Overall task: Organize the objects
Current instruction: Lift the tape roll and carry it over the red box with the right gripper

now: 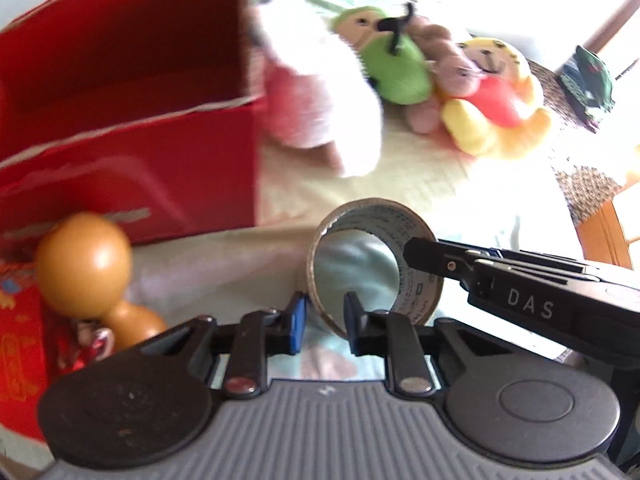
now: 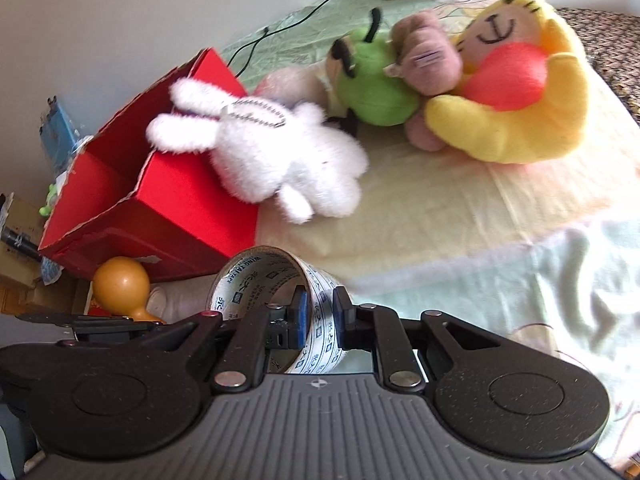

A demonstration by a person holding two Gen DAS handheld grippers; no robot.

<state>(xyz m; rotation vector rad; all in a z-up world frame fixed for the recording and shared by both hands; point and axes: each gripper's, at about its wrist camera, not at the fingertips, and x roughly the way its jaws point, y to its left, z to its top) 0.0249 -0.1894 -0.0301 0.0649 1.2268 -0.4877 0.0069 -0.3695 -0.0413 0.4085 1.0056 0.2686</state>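
Straddling the wall of a brown roll of packing tape, the right gripper is seen with its blue-padded fingers pinching that wall. The roll's near rim sits between the left gripper's fingers; contact cannot be told. An open red cardboard box stands beyond, beside a white plush rabbit.

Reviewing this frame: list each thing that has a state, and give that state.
Tape roll: upright on edge, wall pinched by both grippers.
Left gripper: shut on the roll's wall.
Right gripper: shut on the roll's wall.
Red box: open, nothing seen inside.
White rabbit: leaning against the box, outside it.
Gourd: lying beside the box.
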